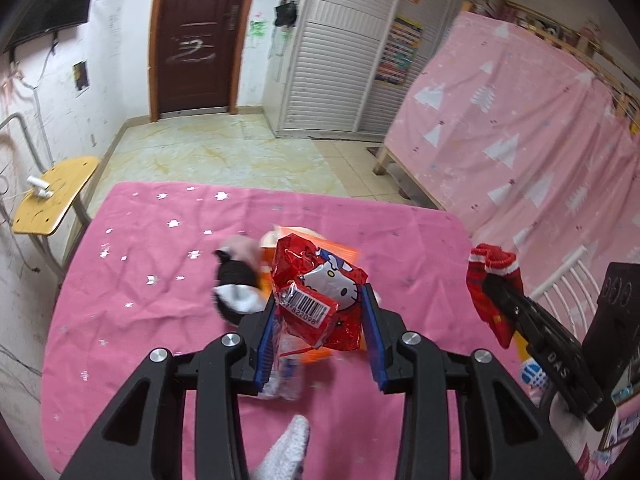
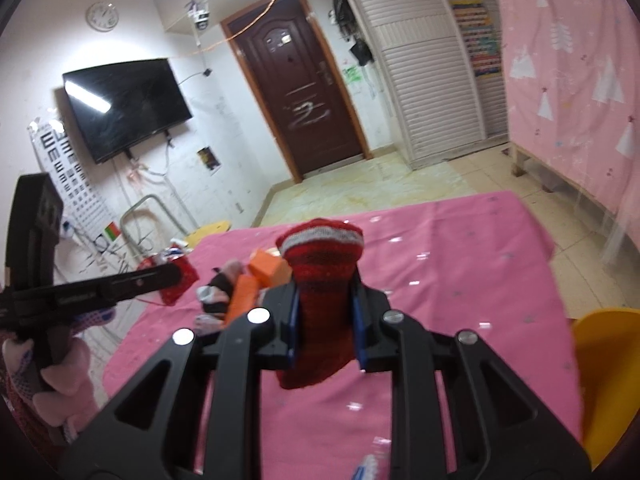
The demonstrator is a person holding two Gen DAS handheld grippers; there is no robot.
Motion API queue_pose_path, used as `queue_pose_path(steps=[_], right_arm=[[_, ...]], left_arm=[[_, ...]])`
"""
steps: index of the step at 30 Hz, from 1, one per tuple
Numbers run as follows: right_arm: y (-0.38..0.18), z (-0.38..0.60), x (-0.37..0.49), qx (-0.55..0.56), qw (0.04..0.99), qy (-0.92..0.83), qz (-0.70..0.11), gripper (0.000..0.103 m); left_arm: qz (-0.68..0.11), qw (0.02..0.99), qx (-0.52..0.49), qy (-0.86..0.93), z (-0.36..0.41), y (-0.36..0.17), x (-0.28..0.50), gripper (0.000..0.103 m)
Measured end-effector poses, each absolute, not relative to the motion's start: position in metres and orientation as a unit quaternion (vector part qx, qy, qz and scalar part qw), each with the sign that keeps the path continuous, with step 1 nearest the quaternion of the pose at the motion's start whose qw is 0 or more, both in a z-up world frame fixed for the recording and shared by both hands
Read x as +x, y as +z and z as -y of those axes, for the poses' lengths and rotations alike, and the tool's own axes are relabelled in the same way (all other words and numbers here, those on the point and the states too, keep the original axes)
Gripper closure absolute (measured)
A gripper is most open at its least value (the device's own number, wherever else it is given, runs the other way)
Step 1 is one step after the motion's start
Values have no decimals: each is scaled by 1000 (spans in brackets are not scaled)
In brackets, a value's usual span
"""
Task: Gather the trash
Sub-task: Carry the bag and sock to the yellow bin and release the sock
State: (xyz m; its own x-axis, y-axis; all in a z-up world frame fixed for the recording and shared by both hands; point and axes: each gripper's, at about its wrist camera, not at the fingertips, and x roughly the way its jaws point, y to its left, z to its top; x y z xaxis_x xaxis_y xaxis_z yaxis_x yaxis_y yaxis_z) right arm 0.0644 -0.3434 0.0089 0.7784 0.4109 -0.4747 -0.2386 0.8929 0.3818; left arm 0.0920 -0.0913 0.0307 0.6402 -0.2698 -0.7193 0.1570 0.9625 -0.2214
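Observation:
My left gripper (image 1: pixel 320 312) is shut on a red Hello Kitty foil wrapper (image 1: pixel 316 284) with a barcode and holds it above the pink tablecloth (image 1: pixel 140 280). In the right wrist view the left gripper (image 2: pixel 176 276) shows at the left with the wrapper (image 2: pixel 180 276). My right gripper (image 2: pixel 325 320) is shut on a red striped sock (image 2: pixel 322 276) and holds it above the table. In the left wrist view the right gripper (image 1: pixel 496 284) shows at the right with the sock (image 1: pixel 490 280).
On the cloth lie an orange box (image 2: pixel 268 266), a black-and-white sock (image 1: pixel 236 284), a white sock (image 1: pixel 288 444) at the near edge and a clear wrapper (image 1: pixel 282 376). A wooden chair (image 1: pixel 52 196) stands left of the table. A yellow chair (image 2: pixel 604 376) is at the right.

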Motion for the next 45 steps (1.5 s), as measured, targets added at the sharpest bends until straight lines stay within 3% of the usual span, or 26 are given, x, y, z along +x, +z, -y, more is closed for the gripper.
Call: queue_pose_path(steps=[24,26,28,45], right_arm=[[-43,513,15,155,943,-73,-284,83],[-50,521,14,153,941,-87,-290,76],[-55,531,12,161,938,-94,-291,56],[-43,593,-25,247,933,-130,-226,52]], left_arm=[[-397,879,14,-265,244,38,61,74],[-402,874,21,-271,258,35,61,74],[-406,870,28,-278,270,33,62,74],[-437,817,48,-374,396,7,59,73]])
